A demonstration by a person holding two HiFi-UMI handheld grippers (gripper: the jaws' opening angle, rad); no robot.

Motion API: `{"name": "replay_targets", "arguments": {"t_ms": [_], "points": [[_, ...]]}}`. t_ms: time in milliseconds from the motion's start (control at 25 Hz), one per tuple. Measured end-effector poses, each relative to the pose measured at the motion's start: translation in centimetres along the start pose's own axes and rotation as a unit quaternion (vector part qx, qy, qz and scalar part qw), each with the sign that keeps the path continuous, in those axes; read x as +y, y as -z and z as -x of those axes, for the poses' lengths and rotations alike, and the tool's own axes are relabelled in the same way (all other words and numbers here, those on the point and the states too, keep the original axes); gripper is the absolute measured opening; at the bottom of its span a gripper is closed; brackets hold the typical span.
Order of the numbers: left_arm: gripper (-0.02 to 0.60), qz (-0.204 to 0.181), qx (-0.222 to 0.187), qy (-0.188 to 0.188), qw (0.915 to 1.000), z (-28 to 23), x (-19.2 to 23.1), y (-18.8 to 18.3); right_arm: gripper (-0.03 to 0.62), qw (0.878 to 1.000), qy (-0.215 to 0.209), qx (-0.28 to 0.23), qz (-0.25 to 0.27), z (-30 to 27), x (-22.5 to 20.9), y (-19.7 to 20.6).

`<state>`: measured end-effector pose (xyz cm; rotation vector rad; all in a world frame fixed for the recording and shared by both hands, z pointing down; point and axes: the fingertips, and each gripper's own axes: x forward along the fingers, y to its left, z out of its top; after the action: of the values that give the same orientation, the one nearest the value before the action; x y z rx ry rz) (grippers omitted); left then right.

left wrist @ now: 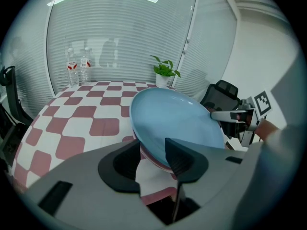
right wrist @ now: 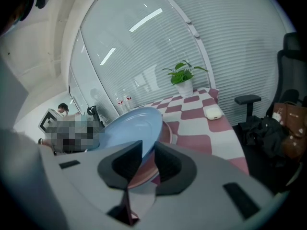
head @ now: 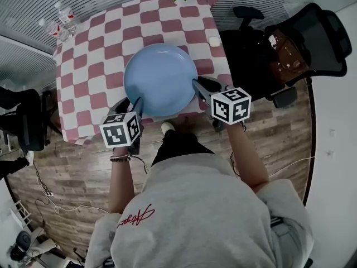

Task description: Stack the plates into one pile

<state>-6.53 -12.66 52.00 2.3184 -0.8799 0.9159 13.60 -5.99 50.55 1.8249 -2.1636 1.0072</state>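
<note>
Midway: blue plate (head: 160,80) held over the table (head: 89,66), with the left gripper (head: 136,106) and right gripper (head: 198,85) each clamped on an opposite rim. A red plate (left wrist: 156,161) shows directly beneath; contact between the two cannot be told. No other plate shows. Judged remaining: seat the blue plate squarely, then release.

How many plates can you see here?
2. A blue plate, held at its rim by the left gripper and the right gripper, and a reddish plate directly beneath it, mostly covered. More could be hidden underneath.
</note>
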Motion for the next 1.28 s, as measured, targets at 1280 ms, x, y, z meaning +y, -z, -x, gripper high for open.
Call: {"name": "replay_targets", "arguments": {"t_ms": [1280], "points": [[0.173,0.002,0.042,-0.016,0.999,-1.2,-0.5,1.6,0.087,0.998,0.025,0.035,0.045,-0.3,-1.0,2.0]]}}
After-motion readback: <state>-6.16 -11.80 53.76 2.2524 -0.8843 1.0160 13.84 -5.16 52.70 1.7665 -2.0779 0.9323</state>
